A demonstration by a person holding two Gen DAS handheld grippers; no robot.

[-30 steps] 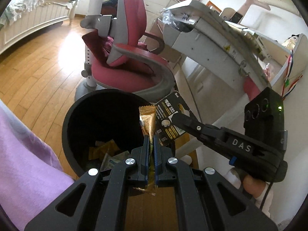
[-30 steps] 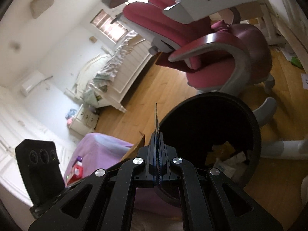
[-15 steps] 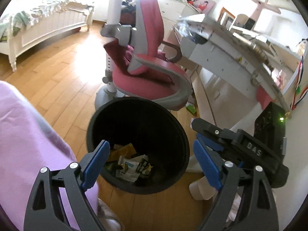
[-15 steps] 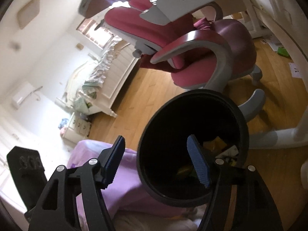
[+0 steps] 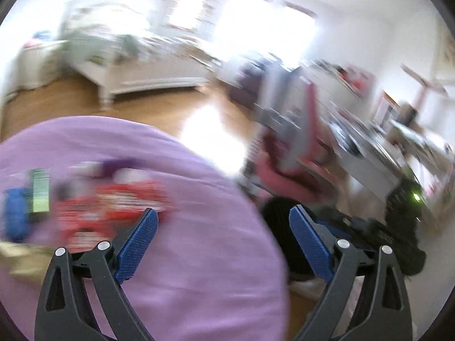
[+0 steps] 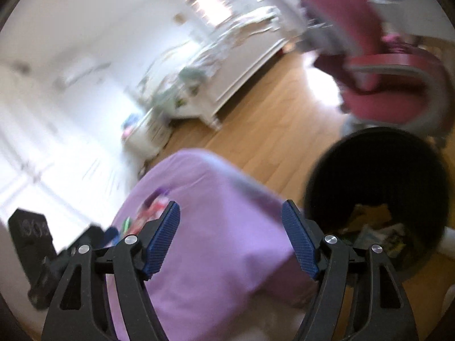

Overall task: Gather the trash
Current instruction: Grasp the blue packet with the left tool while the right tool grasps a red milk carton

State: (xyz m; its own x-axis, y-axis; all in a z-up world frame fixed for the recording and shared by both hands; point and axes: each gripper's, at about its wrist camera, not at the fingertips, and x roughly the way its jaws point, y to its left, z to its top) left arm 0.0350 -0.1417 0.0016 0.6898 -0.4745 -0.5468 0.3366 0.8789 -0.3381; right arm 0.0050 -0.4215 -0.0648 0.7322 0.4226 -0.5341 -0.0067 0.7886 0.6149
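Note:
Both views are motion-blurred. My left gripper (image 5: 223,224) is open and empty above a purple-covered surface (image 5: 199,255). Blurred red wrappers (image 5: 108,207), a green packet (image 5: 39,193) and a blue item (image 5: 15,216) lie on it to the left. My right gripper (image 6: 230,218) is open and empty over the same purple surface (image 6: 221,255). The black trash bin (image 6: 378,176) stands on the floor to the right, with several wrappers (image 6: 375,227) inside. The bin also shows in the left wrist view (image 5: 277,216), behind the right finger.
A pink desk chair (image 6: 392,85) stands behind the bin. A white bed (image 5: 136,68) is at the far side of the wooden floor (image 6: 270,108). A desk (image 5: 378,153) stands at the right. The other gripper's body shows in the left wrist view (image 5: 403,221) and in the right wrist view (image 6: 31,244).
Both grippers opened and dropped their wrappers into the bin. Both have since swung left, away from the bin, toward the purple surface with the remaining trash.

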